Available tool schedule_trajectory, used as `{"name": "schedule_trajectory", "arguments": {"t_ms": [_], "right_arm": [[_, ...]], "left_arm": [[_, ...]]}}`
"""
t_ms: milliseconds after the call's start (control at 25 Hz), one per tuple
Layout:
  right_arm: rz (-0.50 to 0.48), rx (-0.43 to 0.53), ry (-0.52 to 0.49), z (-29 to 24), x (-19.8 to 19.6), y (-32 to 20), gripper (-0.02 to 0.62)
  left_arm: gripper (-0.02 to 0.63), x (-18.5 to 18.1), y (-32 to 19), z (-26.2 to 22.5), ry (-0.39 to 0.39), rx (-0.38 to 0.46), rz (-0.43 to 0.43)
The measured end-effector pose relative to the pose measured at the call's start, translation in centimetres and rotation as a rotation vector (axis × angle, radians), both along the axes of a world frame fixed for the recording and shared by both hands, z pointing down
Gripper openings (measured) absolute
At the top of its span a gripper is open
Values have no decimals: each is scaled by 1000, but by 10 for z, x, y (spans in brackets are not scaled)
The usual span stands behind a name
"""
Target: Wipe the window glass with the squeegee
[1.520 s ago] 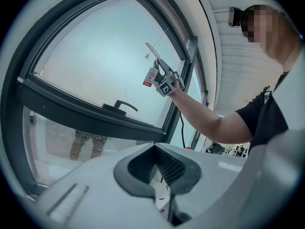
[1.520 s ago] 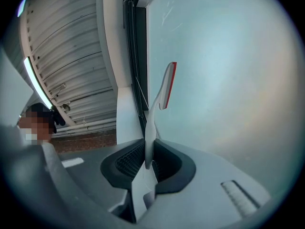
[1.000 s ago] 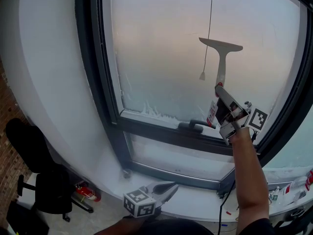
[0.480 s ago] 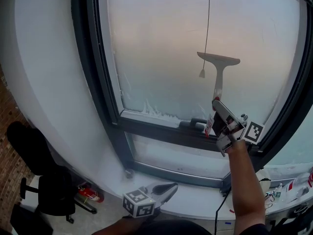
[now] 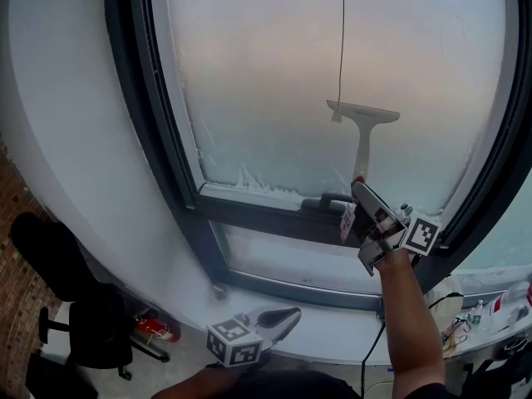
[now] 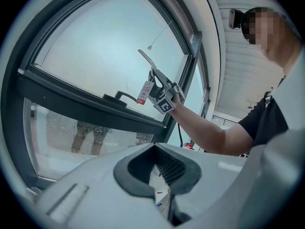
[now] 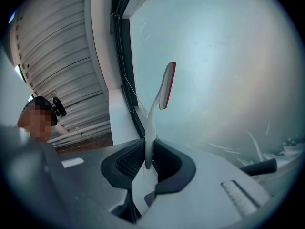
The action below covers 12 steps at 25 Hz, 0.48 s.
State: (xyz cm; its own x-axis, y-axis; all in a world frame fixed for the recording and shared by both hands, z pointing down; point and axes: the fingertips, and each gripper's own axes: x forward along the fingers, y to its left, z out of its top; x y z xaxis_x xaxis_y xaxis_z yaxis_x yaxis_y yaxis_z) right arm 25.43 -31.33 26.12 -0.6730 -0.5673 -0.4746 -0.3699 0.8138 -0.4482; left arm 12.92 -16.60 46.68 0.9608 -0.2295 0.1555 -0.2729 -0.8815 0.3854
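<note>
Daylight comes thru the window glass (image 5: pixel 274 81), a soft pink-to-blue glow w/ no hard glare. Head view is dim: wall (image 5: pixel 58 140) at left is grey, near-left floor almost black. Squeegee (image 5: pixel 366 115) is backlit, pale vs the glass. Both gripper views are fisheye, w/ a dark round vignette and bent edges; the near jaws are soft, out of focus.

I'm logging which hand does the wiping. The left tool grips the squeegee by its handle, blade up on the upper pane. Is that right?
Wrong hand: the right tool grips the squeegee by its handle, as the right gripper view shows. The left tool holds nothing. The blade is up on the upper pane, as stated.
</note>
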Motion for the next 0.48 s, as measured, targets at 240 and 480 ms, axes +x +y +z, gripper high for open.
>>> {"name": "schedule_trajectory", "arguments": {"t_ms": [240,480], "right_arm": [[0,-30,-16,21,0,1,83],[-10,-74,-45,48,-5,5,83]], "left_arm": [[0,1,-2,1,-6,-1,-5],[0,1,-1,3,-11,-4,-4]]}}
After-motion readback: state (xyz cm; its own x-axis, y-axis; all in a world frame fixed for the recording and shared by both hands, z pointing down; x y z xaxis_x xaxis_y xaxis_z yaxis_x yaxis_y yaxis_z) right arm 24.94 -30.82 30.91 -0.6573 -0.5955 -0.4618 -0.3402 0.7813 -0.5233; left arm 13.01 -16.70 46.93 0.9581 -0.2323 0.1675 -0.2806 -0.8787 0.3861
